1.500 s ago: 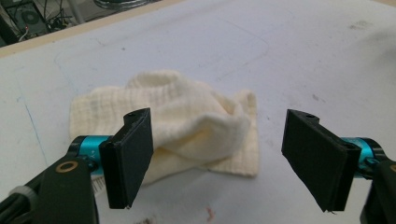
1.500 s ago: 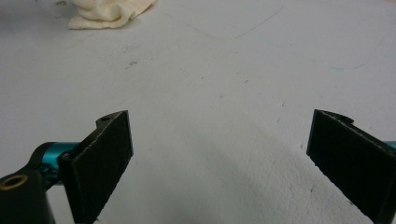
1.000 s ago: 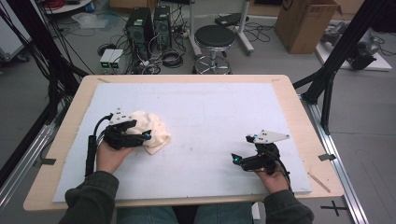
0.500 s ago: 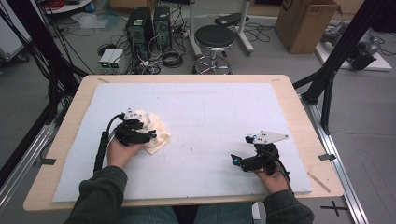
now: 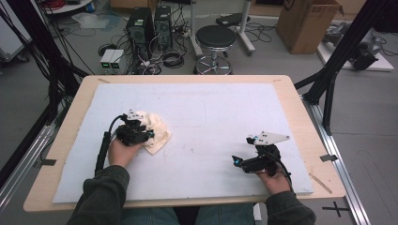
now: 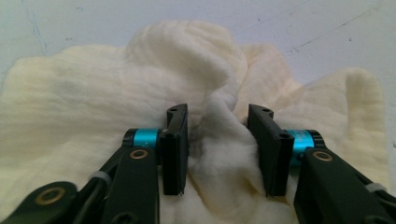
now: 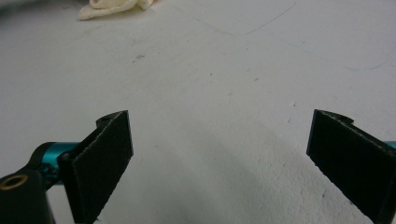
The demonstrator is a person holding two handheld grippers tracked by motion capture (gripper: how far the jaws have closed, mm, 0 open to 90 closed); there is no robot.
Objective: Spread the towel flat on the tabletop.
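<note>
One cloth [image 5: 157,131], cream, crumpled in a heap on the left part of the white mat [image 5: 211,117]. Mat covers most of the wooden table [image 5: 300,98].

Two grippers, one per hand. Left gripper [image 5: 149,136] down on the cloth's near-left side; its jaws have just been closing. In the left gripper view [image 6: 217,149] a raised fold of cloth [image 6: 140,93] sits between the two black pads [image 6: 176,149], which press into it from either side, bunching it; jaws about half closed. Cloth spreads out to both sides behind the jaws.

Right gripper [image 5: 237,161] near the front right of the mat, well apart from the cloth, pointing left. In the right gripper view [image 7: 219,158] its jaws stand wide, nothing between them, bare mat [image 7: 224,84] below; a corner of the cloth [image 7: 112,7] at the top edge, far off.

Containers: one cardboard box [image 5: 307,23] on the floor beyond the table, flaps up; contents can't be told. Also on the floor: one black stool [image 5: 215,40], two computer towers [image 5: 150,26] side by side, loose cables.
</note>
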